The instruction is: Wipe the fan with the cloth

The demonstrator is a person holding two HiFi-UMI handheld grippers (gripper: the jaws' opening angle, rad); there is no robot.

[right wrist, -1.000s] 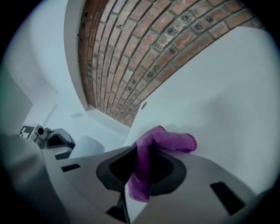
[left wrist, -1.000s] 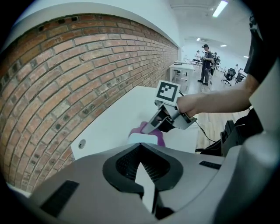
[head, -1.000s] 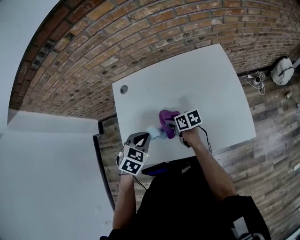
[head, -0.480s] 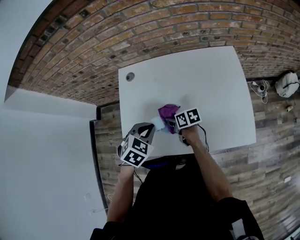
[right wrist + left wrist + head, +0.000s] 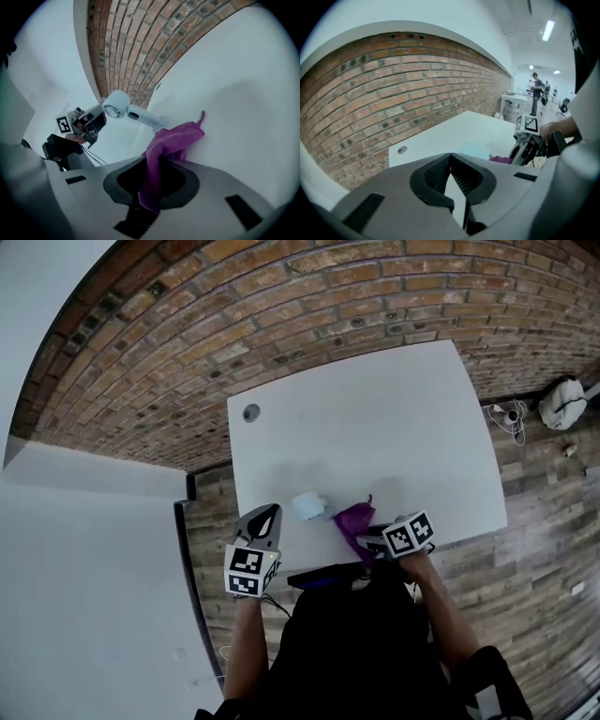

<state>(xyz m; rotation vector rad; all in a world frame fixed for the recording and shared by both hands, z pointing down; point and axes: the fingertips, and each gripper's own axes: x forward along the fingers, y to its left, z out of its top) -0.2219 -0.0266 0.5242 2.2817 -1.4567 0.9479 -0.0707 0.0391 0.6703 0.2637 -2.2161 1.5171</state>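
A small white hand-held fan (image 5: pixel 309 505) lies on the white table (image 5: pixel 375 418) near its front edge, with nothing touching it. Just right of it is the purple cloth (image 5: pixel 354 521), and my right gripper (image 5: pixel 367 538) is shut on it, part of the cloth trailing onto the table. In the right gripper view the cloth (image 5: pixel 164 145) runs up out of the jaws and the fan (image 5: pixel 126 110) lies beyond it. My left gripper (image 5: pixel 267 514) hovers left of the fan, shut and empty. Its own view shows the jaws pressed together, with the fan (image 5: pixel 476 151) ahead.
A round cable hole (image 5: pixel 250 412) sits at the table's far left corner. A brick wall runs behind the table. On the wooden floor to the right lie a white bag (image 5: pixel 561 390) and cables. A dark object (image 5: pixel 323 576) sits below the table's near edge.
My right gripper has pulled the cloth off the fan, right and toward the table's near edge. My left gripper has drawn back left from the fan. The fan now lies uncovered.
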